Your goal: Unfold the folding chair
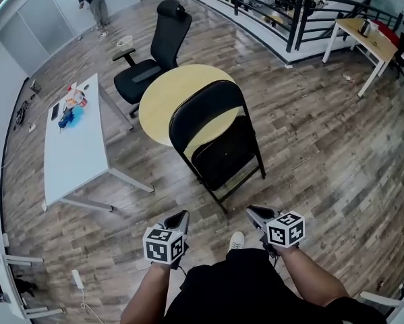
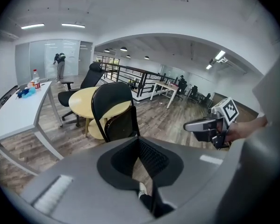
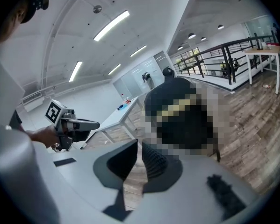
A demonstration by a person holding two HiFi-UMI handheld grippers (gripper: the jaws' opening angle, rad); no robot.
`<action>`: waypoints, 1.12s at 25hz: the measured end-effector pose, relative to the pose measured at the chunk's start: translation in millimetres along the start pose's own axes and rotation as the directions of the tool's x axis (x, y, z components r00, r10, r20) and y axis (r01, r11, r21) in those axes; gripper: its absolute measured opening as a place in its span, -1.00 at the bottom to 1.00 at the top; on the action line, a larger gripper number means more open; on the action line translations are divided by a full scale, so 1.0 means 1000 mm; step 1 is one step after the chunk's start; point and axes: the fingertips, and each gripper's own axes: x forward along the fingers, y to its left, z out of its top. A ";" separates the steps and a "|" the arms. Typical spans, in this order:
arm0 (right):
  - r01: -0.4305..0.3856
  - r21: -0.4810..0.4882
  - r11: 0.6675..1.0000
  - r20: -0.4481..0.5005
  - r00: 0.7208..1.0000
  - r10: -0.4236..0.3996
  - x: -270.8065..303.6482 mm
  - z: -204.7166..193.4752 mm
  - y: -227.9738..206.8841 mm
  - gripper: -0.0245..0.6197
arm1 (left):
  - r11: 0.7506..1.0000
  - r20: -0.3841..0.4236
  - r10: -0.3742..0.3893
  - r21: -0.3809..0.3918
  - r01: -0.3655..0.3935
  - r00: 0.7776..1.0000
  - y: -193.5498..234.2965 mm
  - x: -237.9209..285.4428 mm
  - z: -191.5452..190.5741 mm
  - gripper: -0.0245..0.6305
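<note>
Chair before the grippers, tables around it

The folding chair [image 1: 218, 140] stood on the floor ahead of the left gripper [image 1: 181, 216] and right gripper [image 1: 253, 212], clear of both. A round table [image 1: 164, 100] was close behind it, an office chair [image 1: 154, 59] beyond that, a long table [image 1: 73, 154] to the left, and a railing [image 1: 293, 12] and desk [image 1: 363, 36] at far right.

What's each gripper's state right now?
Left gripper: closed, holding nothing.
Right gripper: closed to a sliver, holding nothing.
</note>
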 end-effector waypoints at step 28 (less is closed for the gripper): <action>0.033 0.088 0.996 0.123 0.991 -0.044 -0.021 0.011 -0.056 -0.82 | 0.985 -0.043 -0.017 0.172 0.024 0.999 -0.030 0.068 0.058 -0.90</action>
